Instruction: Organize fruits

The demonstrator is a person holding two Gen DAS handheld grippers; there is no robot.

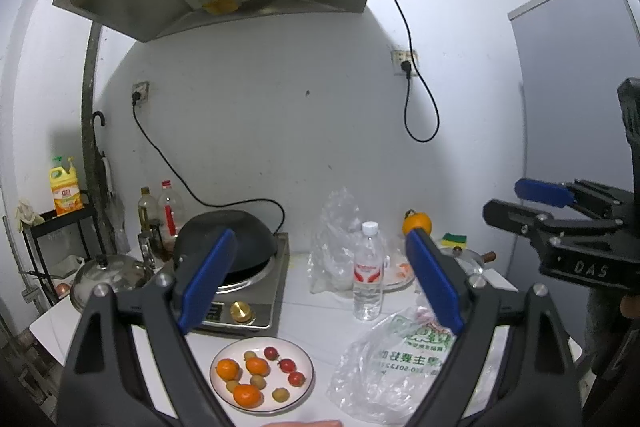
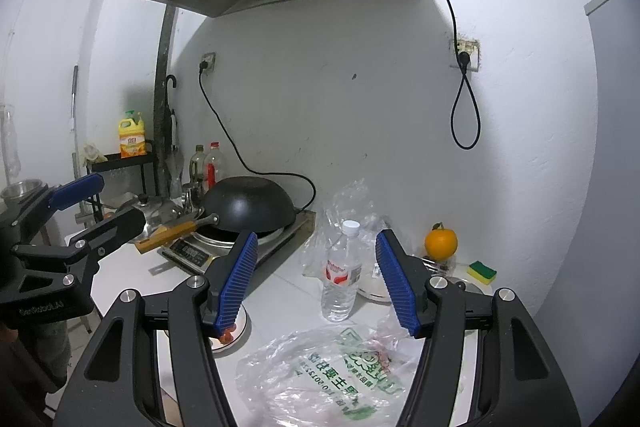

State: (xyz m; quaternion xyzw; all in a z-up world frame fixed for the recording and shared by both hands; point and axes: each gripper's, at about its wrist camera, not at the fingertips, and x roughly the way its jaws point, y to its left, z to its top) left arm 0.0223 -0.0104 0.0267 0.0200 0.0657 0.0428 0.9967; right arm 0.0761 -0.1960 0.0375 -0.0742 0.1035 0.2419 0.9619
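Hovering over the desk | left gripper jaws spread, empty | right gripper jaws spread, empty | plate of fruits lower centre of left view | plastic bag lower centre of right view

White round plate w/ small fruits sits front of counter; crinkly clear plastic bag right beside it, induction cooker behind.
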